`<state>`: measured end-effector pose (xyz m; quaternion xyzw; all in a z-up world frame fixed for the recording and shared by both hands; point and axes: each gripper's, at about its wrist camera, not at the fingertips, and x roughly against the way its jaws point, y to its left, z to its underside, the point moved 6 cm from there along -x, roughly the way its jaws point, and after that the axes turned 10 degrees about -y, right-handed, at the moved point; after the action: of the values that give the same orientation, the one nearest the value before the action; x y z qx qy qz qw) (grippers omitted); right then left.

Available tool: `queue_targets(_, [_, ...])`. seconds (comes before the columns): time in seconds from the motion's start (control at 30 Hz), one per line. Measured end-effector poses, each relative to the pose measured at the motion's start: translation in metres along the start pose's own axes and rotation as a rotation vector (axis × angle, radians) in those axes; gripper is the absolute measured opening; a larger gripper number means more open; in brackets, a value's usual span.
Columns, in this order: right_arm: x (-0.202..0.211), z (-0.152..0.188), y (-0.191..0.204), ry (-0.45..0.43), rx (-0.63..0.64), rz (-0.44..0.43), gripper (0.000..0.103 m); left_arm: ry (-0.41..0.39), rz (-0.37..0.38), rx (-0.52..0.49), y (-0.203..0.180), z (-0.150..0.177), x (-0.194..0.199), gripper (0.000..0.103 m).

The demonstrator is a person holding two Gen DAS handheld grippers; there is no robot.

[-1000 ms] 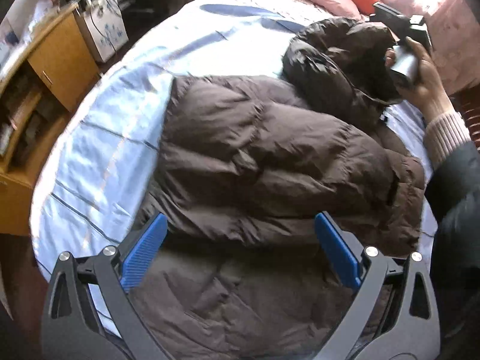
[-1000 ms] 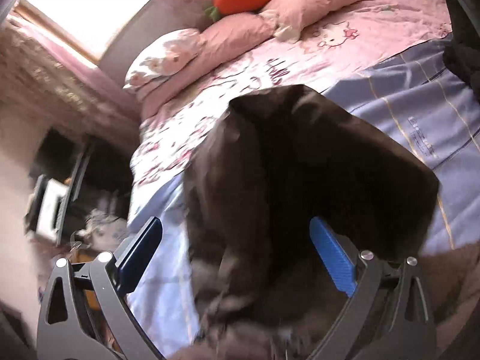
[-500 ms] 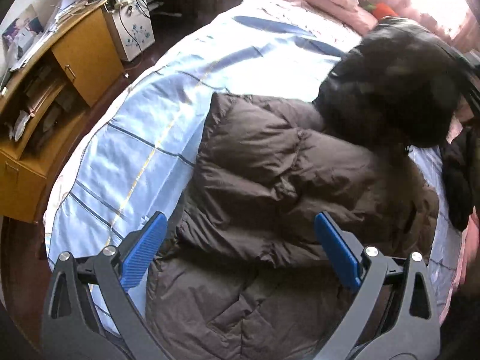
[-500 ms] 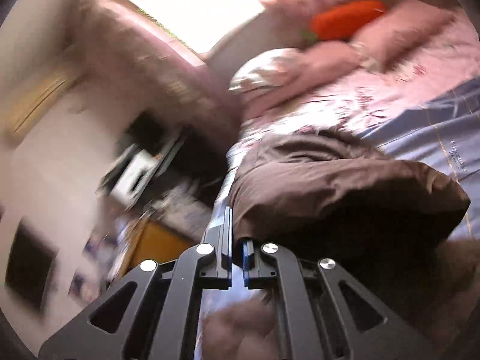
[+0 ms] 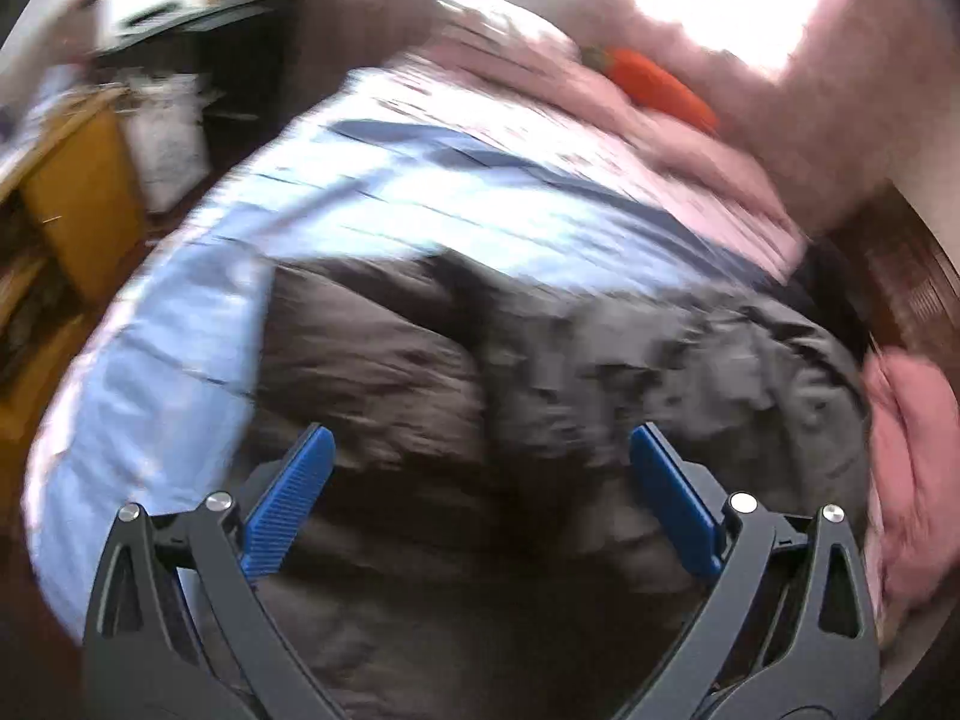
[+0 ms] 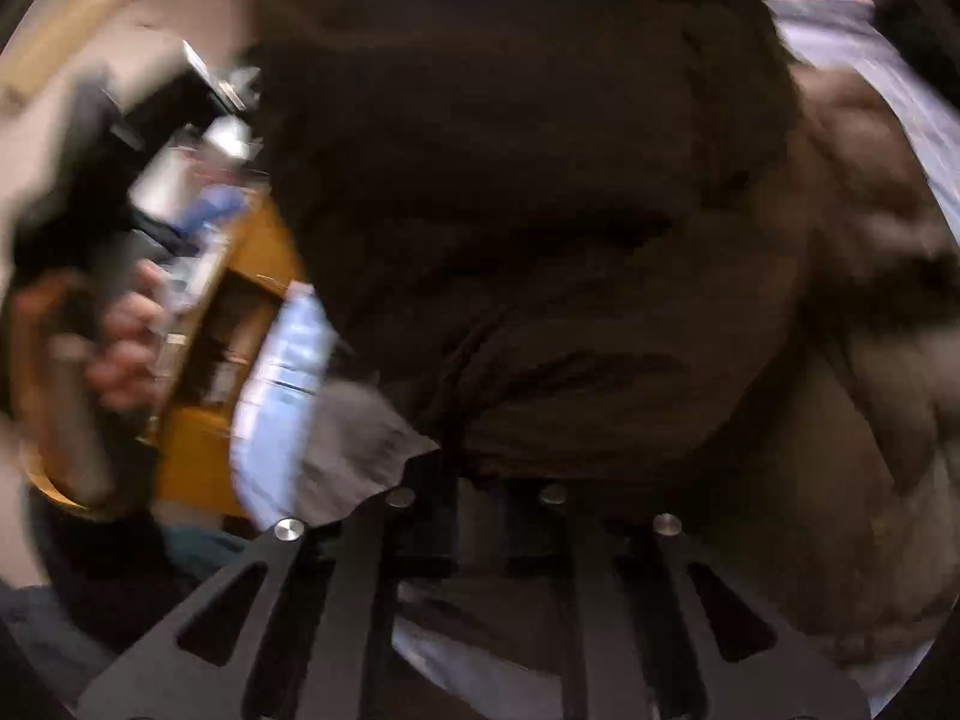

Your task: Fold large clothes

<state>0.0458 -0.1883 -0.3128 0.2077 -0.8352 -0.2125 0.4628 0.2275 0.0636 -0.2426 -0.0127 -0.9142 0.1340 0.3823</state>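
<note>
Though both views are blurred, the layout reads: a brown puffer jacket (image 5: 540, 396) lies across the near half of a bed (image 5: 372, 204) with a pale blue sheet. Bare sheet is open to the left of the jacket and beyond it, up to pink bedding (image 5: 690, 144) near the headboard, where an orange carrot-shaped cushion (image 5: 657, 90) rests. The bed's left edge drops off toward a wooden desk (image 5: 78, 198); a pink bundle (image 5: 912, 456) sits at the right edge, touching or just beside the jacket.

The left gripper (image 5: 477, 495) hangs over the jacket's near part, jaws spread wide, nothing between the blue pads (image 5: 288, 504), no contact visible.

In the right wrist view, the right gripper (image 6: 477, 480) has its jaws nearly together and opening slightly, with dark jacket (image 6: 528, 192) fabric bunched right at the tips; the fold fills most of the view and seems pinched there, though the pads themselves are hidden. At far left a hand (image 6: 114, 348) grips the other tool's handle, in front of the desk (image 6: 198, 450).
</note>
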Motion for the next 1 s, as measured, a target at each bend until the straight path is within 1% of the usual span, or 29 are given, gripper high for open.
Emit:
queue_targets(0.03, [0.002, 0.003, -0.004, 0.013, -0.022, 0.016, 0.019, 0.03, 0.024, -0.033, -0.012, 0.007, -0.01, 0.1])
queue_targets(0.07, [0.005, 0.003, -0.007, 0.023, -0.034, 0.026, 0.02, 0.074, 0.038, -0.088, -0.029, 0.019, -0.026, 0.1])
queue_targets(0.1, [0.01, 0.001, -0.01, 0.031, -0.036, 0.043, 0.021, 0.093, 0.029, -0.127, -0.039, 0.028, -0.037, 0.1])
queue_targets(0.13, [0.019, 0.002, -0.01, 0.03, -0.031, 0.065, 0.024, 0.099, 0.009, -0.163, -0.046, 0.035, -0.046, 0.1])
queue_targets(0.17, [0.026, 0.0, -0.012, 0.028, -0.016, 0.089, 0.031, 0.098, -0.009, -0.209, -0.056, 0.043, -0.057, 0.1])
queue_targets(0.2, [0.035, -0.004, -0.01, 0.023, 0.029, 0.109, 0.034, 0.101, -0.007, -0.231, -0.062, 0.046, -0.062, 0.1])
queue_targets(0.23, [0.043, -0.008, -0.005, 0.001, 0.092, 0.12, 0.042, 0.111, -0.002, -0.262, -0.069, 0.051, -0.068, 0.1])
queue_targets(0.27, [0.05, -0.012, -0.001, -0.035, 0.153, 0.125, 0.064, 0.118, -0.003, -0.273, -0.072, 0.052, -0.071, 0.1])
queue_targets(0.3, [0.055, -0.014, 0.003, -0.064, 0.183, 0.124, 0.076, 0.123, 0.0, -0.271, -0.073, 0.052, -0.072, 0.1])
queue_targets(0.33, [0.057, -0.014, 0.007, -0.085, 0.203, 0.13, 0.09, 0.126, 0.008, -0.257, -0.072, 0.05, -0.071, 0.1])
queue_targets(0.37, [0.057, -0.014, 0.009, -0.089, 0.208, 0.135, 0.096, 0.123, 0.005, -0.243, -0.069, 0.048, -0.07, 0.1])
queue_targets(0.4, [0.055, -0.013, 0.012, -0.088, 0.207, 0.126, 0.097, 0.117, -0.006, -0.232, -0.066, 0.044, -0.07, 0.1])
queue_targets(0.47, [0.05, -0.002, 0.022, -0.027, 0.213, 0.055, 0.097, 0.114, -0.031, -0.228, -0.059, 0.039, -0.07, 0.1])
queue_targets(0.5, [0.048, 0.004, 0.027, 0.026, 0.207, -0.007, 0.097, 0.118, -0.041, -0.226, -0.056, 0.04, -0.071, 0.1])
queue_targets(0.53, [0.048, 0.011, 0.033, 0.073, 0.172, -0.08, 0.097, 0.131, -0.044, -0.213, -0.051, 0.04, -0.073, 0.1])
queue_targets(0.57, [0.043, 0.02, 0.035, 0.163, 0.094, -0.181, 0.098, 0.145, -0.034, -0.197, -0.049, 0.041, -0.076, 0.1])
queue_targets(0.6, [0.039, 0.028, 0.036, 0.234, 0.037, -0.232, 0.098, 0.159, -0.021, -0.181, -0.047, 0.043, -0.078, 0.1])
queue_targets(0.63, [0.037, 0.031, 0.036, 0.267, 0.0, -0.249, 0.098, 0.17, -0.012, -0.168, -0.045, 0.045, -0.079, 0.1])
queue_targets(0.67, [0.044, 0.024, 0.04, 0.22, 0.03, -0.239, 0.098, 0.181, -0.014, -0.155, -0.043, 0.046, -0.08, 0.1])
queue_targets(0.73, [0.071, -0.002, 0.053, 0.047, 0.14, -0.217, 0.098, 0.194, -0.039, -0.159, -0.04, 0.051, -0.081, 0.1])
queue_targets(0.77, [0.088, -0.025, 0.06, -0.076, 0.191, -0.167, 0.097, 0.201, -0.046, -0.172, -0.041, 0.054, -0.083, 0.1])
queue_targets(0.8, [0.101, -0.05, 0.062, -0.178, 0.231, -0.102, 0.098, 0.203, -0.048, -0.182, -0.043, 0.057, -0.083, 0.1])
queue_targets(0.83, [0.108, -0.071, 0.063, -0.245, 0.26, -0.041, 0.098, 0.205, -0.053, -0.191, -0.044, 0.061, -0.084, 0.1])
queue_targets(0.87, [0.109, -0.093, 0.066, -0.294, 0.283, 0.017, 0.097, 0.212, -0.066, -0.201, -0.045, 0.065, -0.085, 0.1])
queue_targets(0.9, [0.108, -0.109, 0.065, -0.317, 0.299, 0.04, 0.097, 0.222, -0.076, -0.205, -0.046, 0.068, -0.086, 0.1])
queue_targets(0.93, [0.101, -0.124, 0.068, -0.336, 0.318, 0.061, 0.094, 0.234, -0.082, -0.207, -0.045, 0.072, -0.086, 0.1])
queue_targets(0.97, [0.087, -0.141, 0.069, -0.345, 0.334, 0.104, 0.09, 0.248, -0.09, -0.205, -0.043, 0.075, -0.087, 0.1])
queue_targets(1.0, [0.073, -0.148, 0.069, -0.334, 0.356, 0.145, 0.09, 0.257, -0.097, -0.204, -0.04, 0.078, -0.087, 0.1])
